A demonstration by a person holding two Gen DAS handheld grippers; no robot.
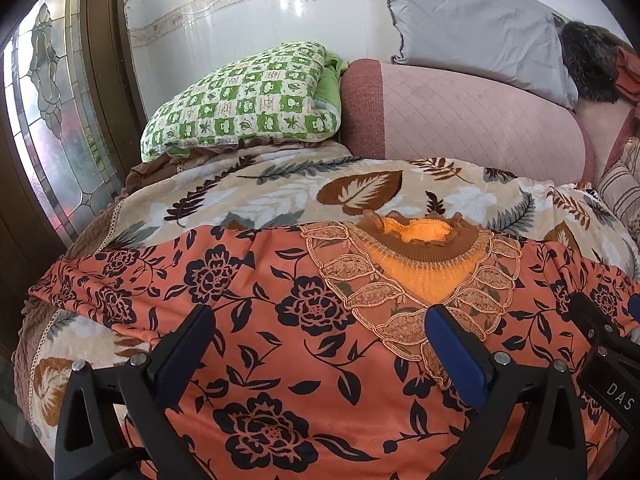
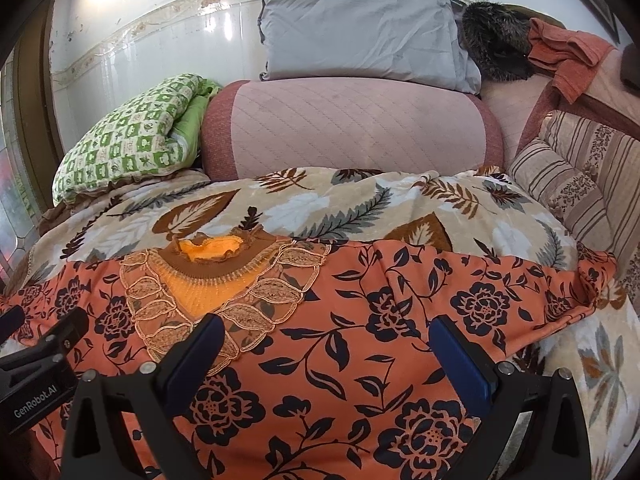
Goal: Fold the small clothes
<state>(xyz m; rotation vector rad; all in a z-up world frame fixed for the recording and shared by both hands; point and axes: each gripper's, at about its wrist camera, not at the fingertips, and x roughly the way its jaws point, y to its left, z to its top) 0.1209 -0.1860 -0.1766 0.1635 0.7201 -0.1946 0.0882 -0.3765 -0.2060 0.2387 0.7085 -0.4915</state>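
Note:
An orange top with black flowers (image 1: 280, 320) lies spread flat on the leaf-print blanket (image 1: 280, 192), with a lace-edged V neck and a brown and orange knit collar (image 1: 424, 248). It also shows in the right wrist view (image 2: 360, 320), collar (image 2: 212, 268) at the left. My left gripper (image 1: 320, 332) is open and empty, held above the top's left half. My right gripper (image 2: 326, 340) is open and empty above the right half. Each gripper shows at the edge of the other's view: the right one (image 1: 600, 340) and the left one (image 2: 44, 344).
A green checked pillow (image 1: 248, 100), a pink bolster (image 1: 460, 116) and a grey pillow (image 1: 476, 28) lie at the back against the tiled wall. Striped cushions (image 2: 580, 184) sit on the right. A glass door (image 1: 44, 128) stands at the left.

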